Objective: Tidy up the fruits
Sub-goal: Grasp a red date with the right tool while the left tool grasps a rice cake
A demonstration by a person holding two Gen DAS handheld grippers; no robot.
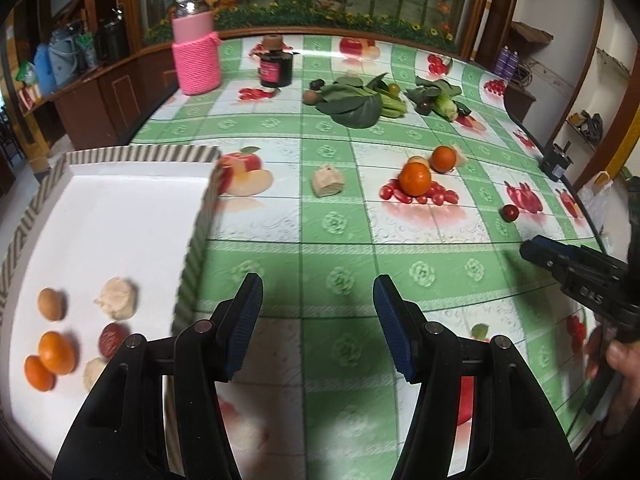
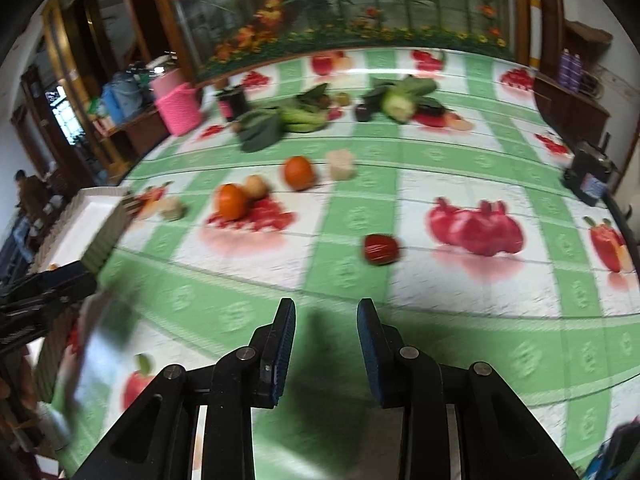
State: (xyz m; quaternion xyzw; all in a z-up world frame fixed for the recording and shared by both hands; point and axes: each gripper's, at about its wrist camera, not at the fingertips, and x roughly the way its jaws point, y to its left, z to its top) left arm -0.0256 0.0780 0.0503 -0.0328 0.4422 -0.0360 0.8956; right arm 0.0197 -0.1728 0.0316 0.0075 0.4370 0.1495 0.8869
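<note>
A white tray (image 1: pixel 120 216) with a striped rim sits at the left and holds two oranges (image 1: pixel 56 352), a brown fruit (image 1: pixel 51 303), a dark red fruit (image 1: pixel 112 336) and pale pieces (image 1: pixel 118 298). On the green checked tablecloth lie two oranges (image 1: pixel 416 178) (image 1: pixel 443 159), a pale chunk (image 1: pixel 328 180) and a small dark red fruit (image 1: pixel 510 213), which also shows in the right wrist view (image 2: pixel 380 249). My left gripper (image 1: pixel 318 292) is open and empty beside the tray. My right gripper (image 2: pixel 326 316) is open and empty, short of the red fruit.
Leafy greens (image 1: pixel 356 100) and small dark fruits lie at the far middle. A pink knitted jar (image 1: pixel 196 52) and a dark jar (image 1: pixel 276 64) stand at the back left. A black box (image 1: pixel 554 162) sits at the right table edge.
</note>
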